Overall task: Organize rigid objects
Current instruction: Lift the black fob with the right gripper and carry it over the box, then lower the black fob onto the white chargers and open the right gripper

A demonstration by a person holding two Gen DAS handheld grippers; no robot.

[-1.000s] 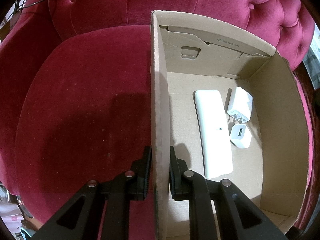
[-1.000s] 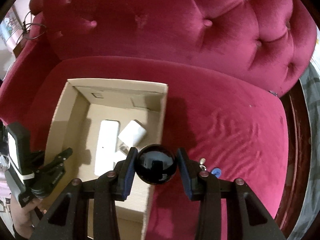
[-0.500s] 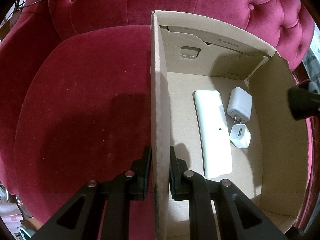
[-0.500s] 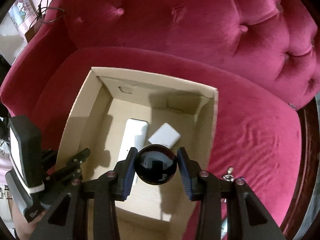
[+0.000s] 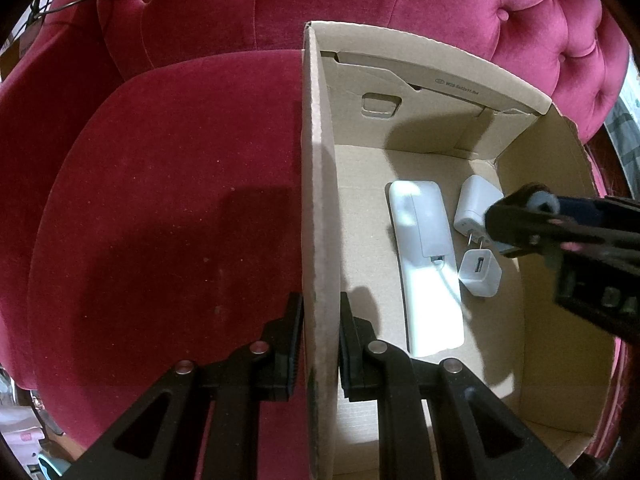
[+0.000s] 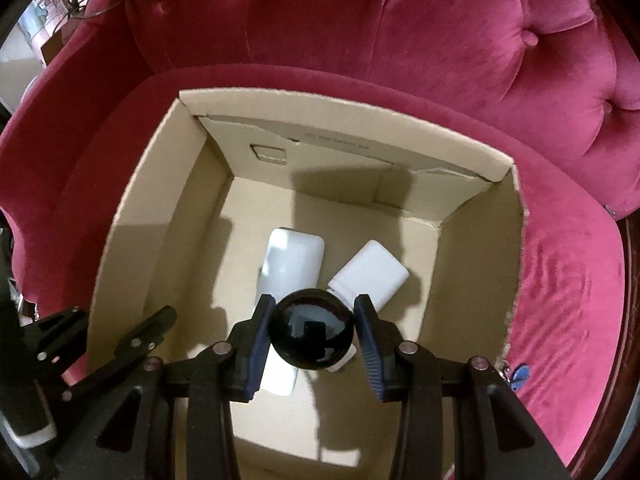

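Lowering the glossy black ball into the box while my other hand steadies the wall.

My right hand-held gripper is clenched on the glossy black ball, its blue pads pressing both sides, poised above the open brown cardboard box on the crimson velvet tufted sofa. My left hand-held gripper is clamped on the box's near-left wall. Just beyond the ball lie the long flat white device and the white rectangular charger brick; a small white cube plug sits beside them. I judge the ball should go down on bare floor nearer me, low before release so it cannot roll or knock the chargers.
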